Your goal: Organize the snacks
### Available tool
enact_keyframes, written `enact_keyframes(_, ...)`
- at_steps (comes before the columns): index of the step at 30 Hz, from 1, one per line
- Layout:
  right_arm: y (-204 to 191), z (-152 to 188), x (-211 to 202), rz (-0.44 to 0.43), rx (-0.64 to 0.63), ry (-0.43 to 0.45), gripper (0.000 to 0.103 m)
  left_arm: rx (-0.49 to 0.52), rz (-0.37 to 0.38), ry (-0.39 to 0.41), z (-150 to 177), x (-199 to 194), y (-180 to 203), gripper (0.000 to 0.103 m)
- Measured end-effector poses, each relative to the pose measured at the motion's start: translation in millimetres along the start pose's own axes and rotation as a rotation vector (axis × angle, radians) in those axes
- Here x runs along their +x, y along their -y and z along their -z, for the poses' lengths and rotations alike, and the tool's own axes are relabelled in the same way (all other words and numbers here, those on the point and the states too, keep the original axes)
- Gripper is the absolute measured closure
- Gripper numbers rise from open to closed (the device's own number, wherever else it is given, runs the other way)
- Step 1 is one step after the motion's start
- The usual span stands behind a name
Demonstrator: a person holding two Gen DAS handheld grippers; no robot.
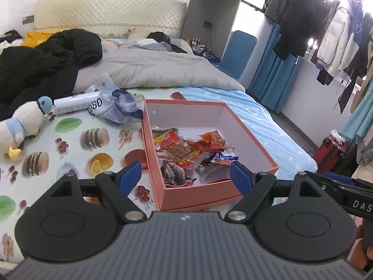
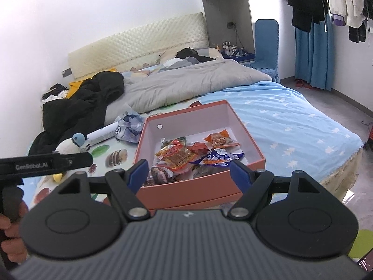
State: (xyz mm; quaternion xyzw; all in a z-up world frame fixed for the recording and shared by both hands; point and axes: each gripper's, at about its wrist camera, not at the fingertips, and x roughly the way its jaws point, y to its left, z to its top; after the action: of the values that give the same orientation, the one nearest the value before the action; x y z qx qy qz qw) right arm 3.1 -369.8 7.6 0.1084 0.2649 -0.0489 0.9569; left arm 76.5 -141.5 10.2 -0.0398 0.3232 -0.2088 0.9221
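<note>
Our left gripper (image 1: 185, 175) hangs wide open and empty, our right gripper (image 2: 188, 171) likewise. Just ahead, centre frame, the orange box (image 1: 251, 137) on the bed holds the snack packets (image 1: 186, 151); no loose snacks visible outside, so we judge sorting nearly done.

Both grippers level, side by side, pointing fwd. Left gripper (image 1: 185, 175) jaws wide apart, nothing btwn. Right gripper (image 2: 189, 173) same: spread wide, nothing held. Person's hand (image 2: 8, 228) on left grip.

snack packets (image 1: 186, 151) lie in the box (image 1: 254, 140) on the bed (image 1: 268, 116), plush toy (image 1: 23, 123) to its left.
</note>
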Motion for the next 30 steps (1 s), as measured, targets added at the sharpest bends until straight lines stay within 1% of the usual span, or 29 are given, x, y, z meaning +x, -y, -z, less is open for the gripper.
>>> enact_keyframes(4, 1.3, 2.6, 2.5, 0.003, -0.001, 0.000, 0.024, 0.011, -0.012, 0.000, 0.7, -1.5, 2.0, 0.017)
enact_keyframes(14, 3.3, 3.4, 4.0, -0.001, 0.005, 0.011, 0.024, 0.008, -0.007, -0.019, -2.4, 0.3, 2.8, 0.017)
enact_keyframes(18, 3.1, 3.8, 2.2, -0.007, -0.007, 0.022, 0.024, 0.008, -0.007, -0.017, -2.7, 0.4, 3.1, 0.017)
enact_keyframes(30, 3.3, -2.8, 1.7, -0.013, 0.002, 0.021, 0.024, 0.020, -0.012, -0.007, -7.2, -0.4, 5.5, 0.017)
